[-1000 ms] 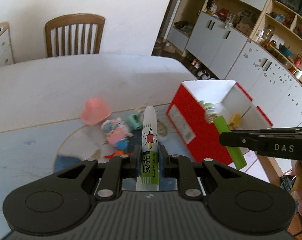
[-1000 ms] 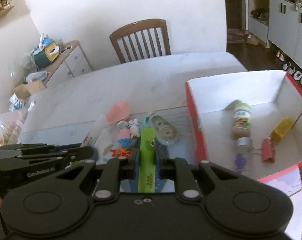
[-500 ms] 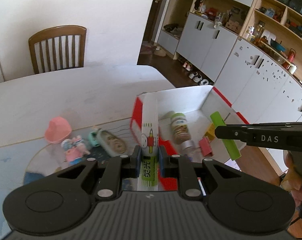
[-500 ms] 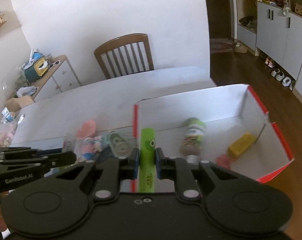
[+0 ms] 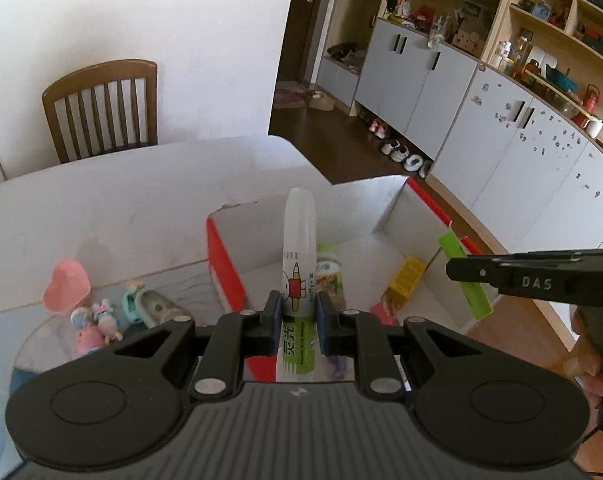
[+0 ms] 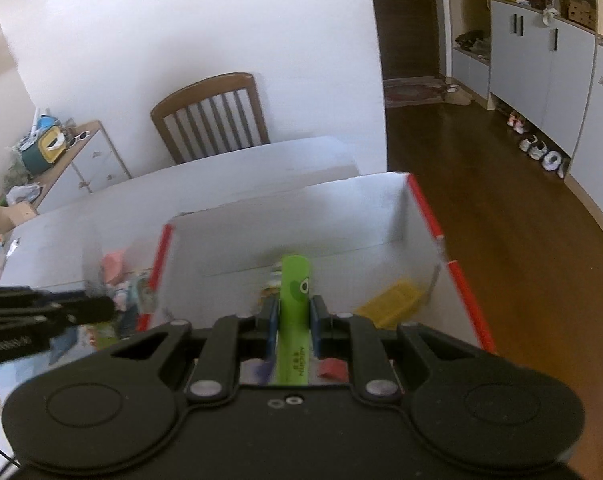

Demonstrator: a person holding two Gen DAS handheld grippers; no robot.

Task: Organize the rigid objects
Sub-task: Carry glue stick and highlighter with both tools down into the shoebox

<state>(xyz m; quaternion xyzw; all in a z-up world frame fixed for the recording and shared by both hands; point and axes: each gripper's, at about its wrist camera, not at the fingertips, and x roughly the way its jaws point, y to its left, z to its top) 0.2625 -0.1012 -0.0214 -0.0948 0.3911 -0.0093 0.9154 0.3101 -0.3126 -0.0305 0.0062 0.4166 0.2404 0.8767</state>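
A white table (image 5: 133, 200) carries a red-and-white box (image 5: 397, 208) at its right edge, holding a small bottle (image 5: 329, 276) and a yellow block (image 5: 405, 276). The left gripper (image 5: 297, 312) is clamped on a white glue tube (image 5: 299, 240) above the box's left part. The right gripper (image 6: 294, 320) grips a green bar (image 6: 295, 300) over the box's middle. A pink toy (image 5: 65, 288) sits left of the box.
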